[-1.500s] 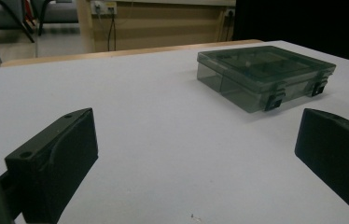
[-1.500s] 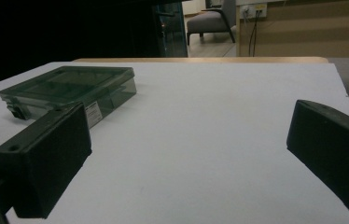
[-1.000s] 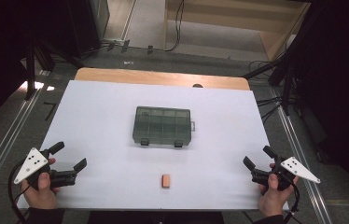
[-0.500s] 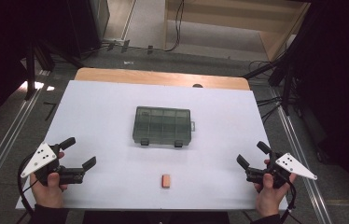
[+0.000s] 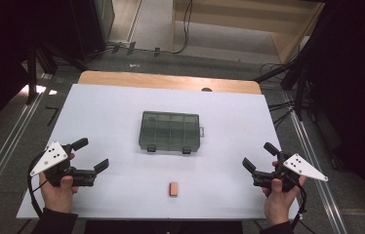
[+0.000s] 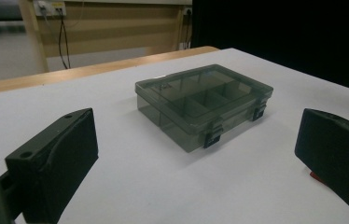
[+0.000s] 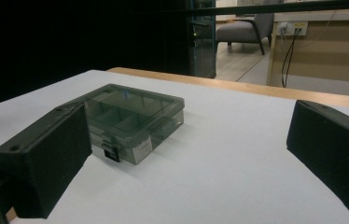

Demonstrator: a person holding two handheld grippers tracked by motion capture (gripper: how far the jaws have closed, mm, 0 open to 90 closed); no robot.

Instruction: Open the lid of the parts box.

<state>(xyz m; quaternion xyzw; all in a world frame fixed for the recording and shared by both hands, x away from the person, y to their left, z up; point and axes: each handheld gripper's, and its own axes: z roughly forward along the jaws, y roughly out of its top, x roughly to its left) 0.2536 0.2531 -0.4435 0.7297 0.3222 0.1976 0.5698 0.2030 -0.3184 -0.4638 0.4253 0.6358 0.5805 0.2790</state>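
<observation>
High view first: the box sits shut near the middle of the frame on the white table, two latches facing the bottom edge; a small orange block lies below it, well apart, toward the bottom centre. Left gripper is at lower left, right gripper at lower right, both with jaws spread wide and nothing between them, both well away from the box; each one is angled in toward the middle.

Left gripper view: box is centre frame, lid down, compartments visible through the smoky plastic and they look empty to me; the two latches sit on the side facing lower right. Jaws stand far apart at the frame's lower corners; a sliver of red-orange peeks under the right-hand jaw, probably the block.

Right gripper view: box is left of centre, partly behind the left-hand jaw; jaws released and bare here too.

What could go wrong, my guess: the box is light and the table looks slick, so pushing on a latch with one gripper while the other isn't bracing it would just slide it away; the block is small and flat, so a grab coming in too high would close on air or flick it off.
</observation>
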